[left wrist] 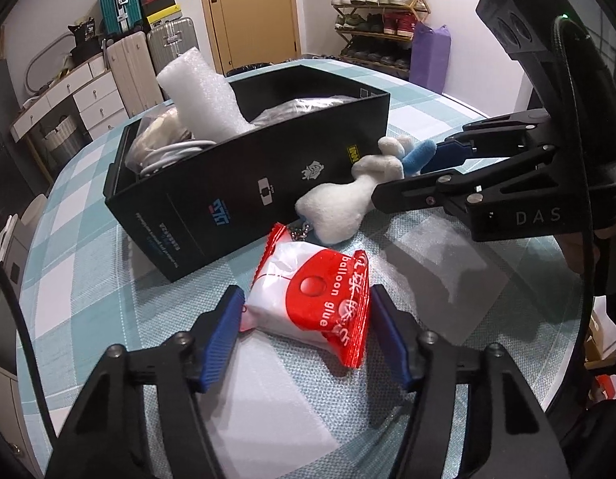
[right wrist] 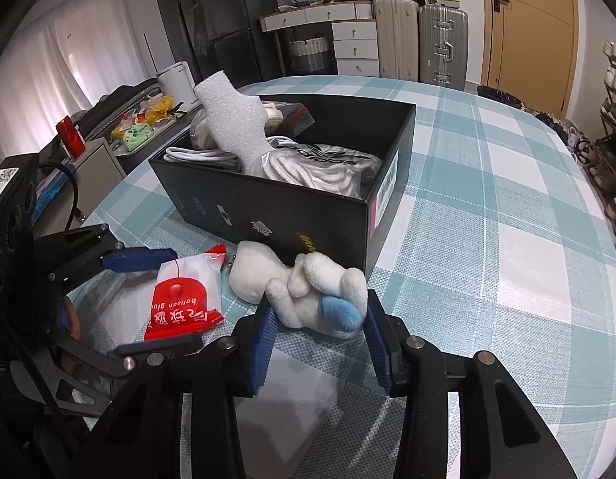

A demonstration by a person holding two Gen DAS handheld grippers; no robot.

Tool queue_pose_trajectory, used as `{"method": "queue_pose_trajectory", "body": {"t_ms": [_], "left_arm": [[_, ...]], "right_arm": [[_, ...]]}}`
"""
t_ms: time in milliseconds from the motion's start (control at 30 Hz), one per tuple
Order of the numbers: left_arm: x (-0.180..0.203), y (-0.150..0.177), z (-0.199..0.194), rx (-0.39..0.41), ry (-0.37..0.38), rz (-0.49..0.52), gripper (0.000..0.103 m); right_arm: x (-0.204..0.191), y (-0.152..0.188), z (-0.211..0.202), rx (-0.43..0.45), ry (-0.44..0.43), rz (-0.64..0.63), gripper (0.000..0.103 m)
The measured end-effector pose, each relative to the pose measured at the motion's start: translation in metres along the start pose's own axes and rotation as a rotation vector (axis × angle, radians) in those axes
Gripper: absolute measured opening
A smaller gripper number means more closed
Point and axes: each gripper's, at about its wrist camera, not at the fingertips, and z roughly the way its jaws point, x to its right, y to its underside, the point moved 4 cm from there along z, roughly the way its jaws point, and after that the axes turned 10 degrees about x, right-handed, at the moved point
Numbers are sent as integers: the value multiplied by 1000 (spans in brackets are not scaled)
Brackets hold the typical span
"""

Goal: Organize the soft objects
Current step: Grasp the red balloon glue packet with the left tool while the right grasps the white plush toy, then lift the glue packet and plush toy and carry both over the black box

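Note:
A red and white balloon glue packet lies on the checked tablecloth in front of a black box. My left gripper is open, its blue pads on either side of the packet. A white and blue plush toy lies beside the box. My right gripper is open with its pads either side of the toy's blue end. The box holds a white foam piece, white cables and a bagged garment. The packet and left gripper also show in the right wrist view, and the toy and right gripper in the left.
The table has a teal and white checked cloth. Suitcases, a white drawer unit and a door stand behind. A shoe rack and a purple bag stand by the far wall.

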Motion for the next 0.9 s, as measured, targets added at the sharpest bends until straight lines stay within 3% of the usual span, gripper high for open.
{"method": "queue_pose_trajectory", "body": {"t_ms": [567,900], "left_arm": [[-9,-5,-13,42,21,-35,52],[-14,-21,-46,137,1,-53,52]], "right_arm": [[-8,-8,-18,49,-21,-22,38],[-9,-23,-48,124,-13,-25,38]]}}
